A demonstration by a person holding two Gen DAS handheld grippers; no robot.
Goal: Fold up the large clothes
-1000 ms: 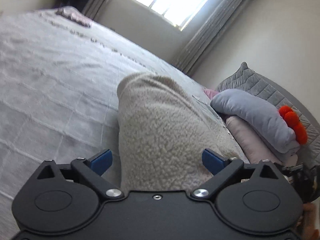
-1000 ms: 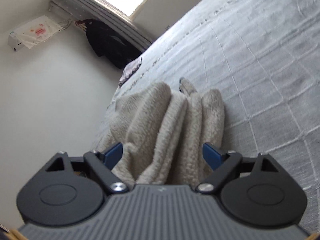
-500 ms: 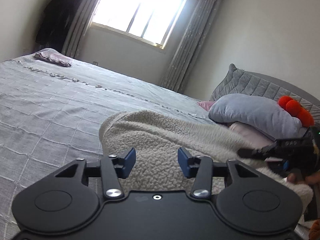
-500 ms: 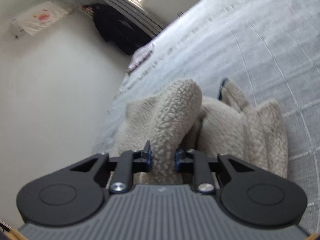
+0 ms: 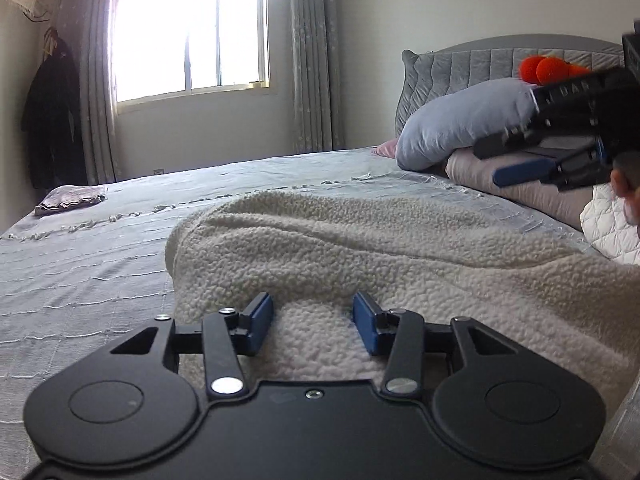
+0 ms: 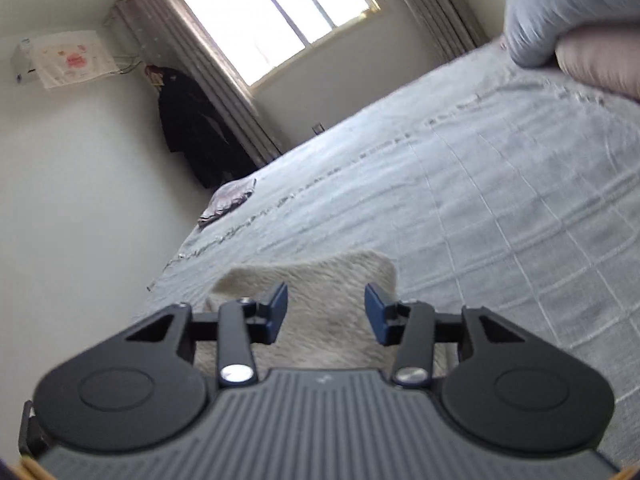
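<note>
A cream fleece garment (image 5: pixel 360 248) lies in a long folded heap on the grey bedspread (image 5: pixel 80 264). My left gripper (image 5: pixel 313 322) hovers low over its near edge, jaws partly apart, with fleece bulging between them but not pinched. My right gripper (image 6: pixel 326 312) is open above a corner of the same fleece (image 6: pixel 320 280), holding nothing. It also shows in the left wrist view (image 5: pixel 560 136), raised at the right near the pillows.
Grey and pink pillows (image 5: pixel 460 128) with an orange toy (image 5: pixel 540 70) lie against the headboard at right. A small folded cloth (image 5: pixel 70 198) sits at the far bed corner. A dark coat (image 6: pixel 192 128) hangs by the window curtains.
The right gripper was shut on a fold of fleece half a second ago; now it has let go, opened and lifted away. The left gripper's jaws have widened slightly and it has levelled out.
</note>
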